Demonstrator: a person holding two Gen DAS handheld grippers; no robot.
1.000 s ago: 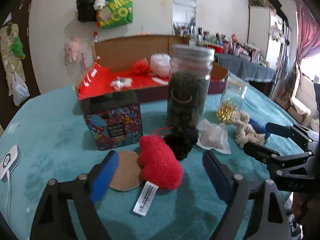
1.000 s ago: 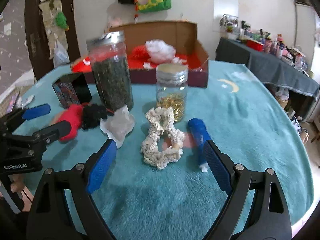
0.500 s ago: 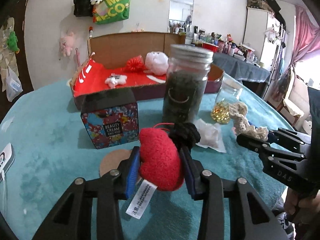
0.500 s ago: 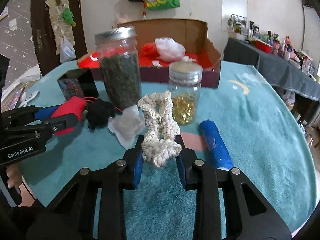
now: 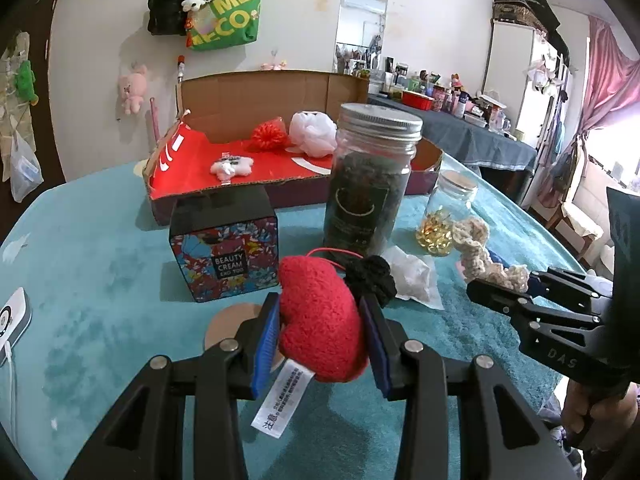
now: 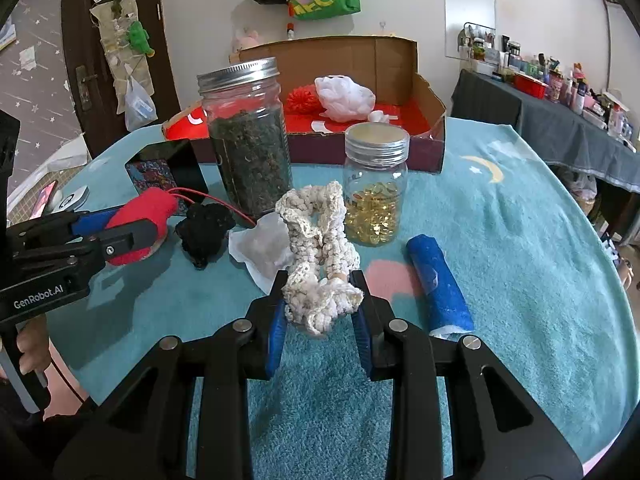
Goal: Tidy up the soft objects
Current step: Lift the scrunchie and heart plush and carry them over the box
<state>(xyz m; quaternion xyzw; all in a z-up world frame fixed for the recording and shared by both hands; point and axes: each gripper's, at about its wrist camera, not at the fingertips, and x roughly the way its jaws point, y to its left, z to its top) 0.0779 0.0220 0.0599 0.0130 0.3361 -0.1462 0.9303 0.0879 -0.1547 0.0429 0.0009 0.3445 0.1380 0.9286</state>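
The left gripper (image 5: 322,334) jaws pinch a red heart plush (image 5: 320,320) and the right gripper (image 6: 319,312) jaws pinch a cream scrunchie (image 6: 316,256), both in front of the tall jar (image 5: 370,178).

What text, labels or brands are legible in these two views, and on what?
"BEAUTY CREAM" on the patterned box; the smaller line beneath is too small to read.
"GenRobot.AI" on the left claw body.
"DAS" on the right claw body.
"MEC" over "CO" on the green tote bag, partly covered.
"注意" on the red plush heart tag; the fine print is unreadable.
The dark jar label is too blurred to read.
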